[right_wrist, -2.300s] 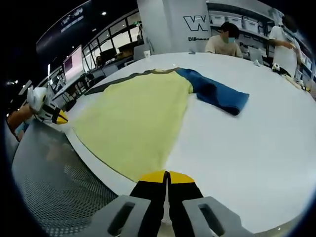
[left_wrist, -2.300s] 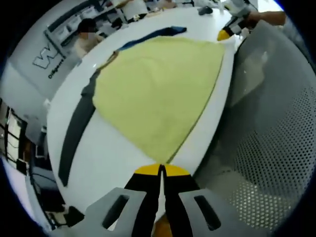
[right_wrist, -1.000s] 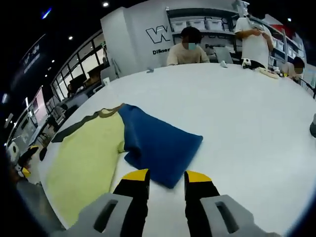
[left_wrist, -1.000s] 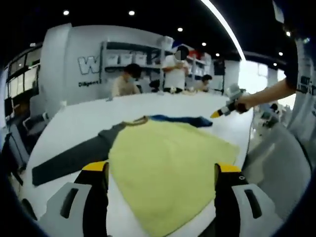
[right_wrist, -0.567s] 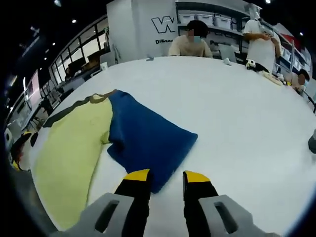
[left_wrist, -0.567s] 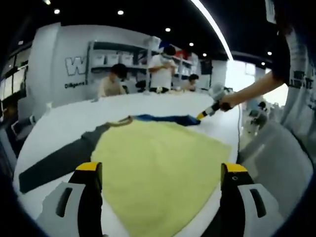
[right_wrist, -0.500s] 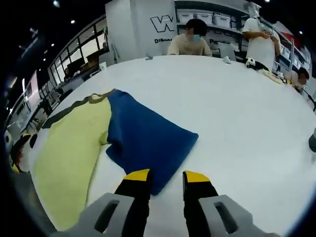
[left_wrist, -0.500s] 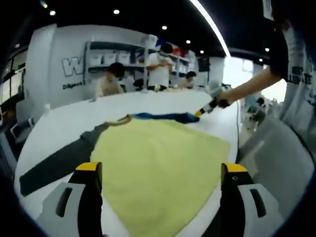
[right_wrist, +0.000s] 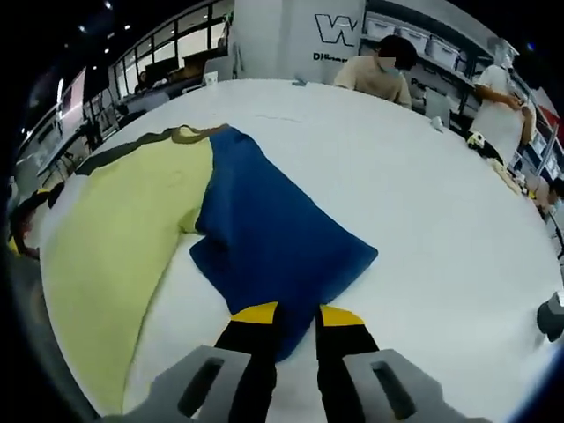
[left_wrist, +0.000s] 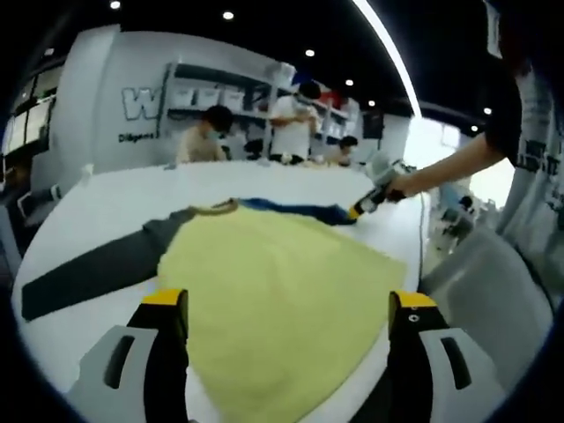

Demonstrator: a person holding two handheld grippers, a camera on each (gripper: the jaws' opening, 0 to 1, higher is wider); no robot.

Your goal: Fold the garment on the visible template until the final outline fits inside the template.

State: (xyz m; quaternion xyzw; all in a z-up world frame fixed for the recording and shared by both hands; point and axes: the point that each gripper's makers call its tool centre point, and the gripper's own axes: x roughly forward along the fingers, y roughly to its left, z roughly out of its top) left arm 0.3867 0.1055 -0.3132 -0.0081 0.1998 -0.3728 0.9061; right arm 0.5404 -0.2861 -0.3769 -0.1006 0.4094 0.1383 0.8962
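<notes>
Garment [right_wrist: 132,229] (blue sleeve [right_wrist: 273,242]) seemingly reaches between right tongs [right_wrist: 289,315].

The left claw [left_wrist: 286,308] hung with its jaws spread wide apart. The right claw [right_wrist: 287,315] had its yellow-tipped jaws parted only narrowly; in the left gripper view it was gripped in the person's outstretched hand [left_wrist: 407,184].

Large letter "W" on white back wall [right_wrist: 339,28], smaller line beneath starting "Di", rest unreadable. Lettering on person's shirt [left_wrist: 529,141] too blurred to read.
</notes>
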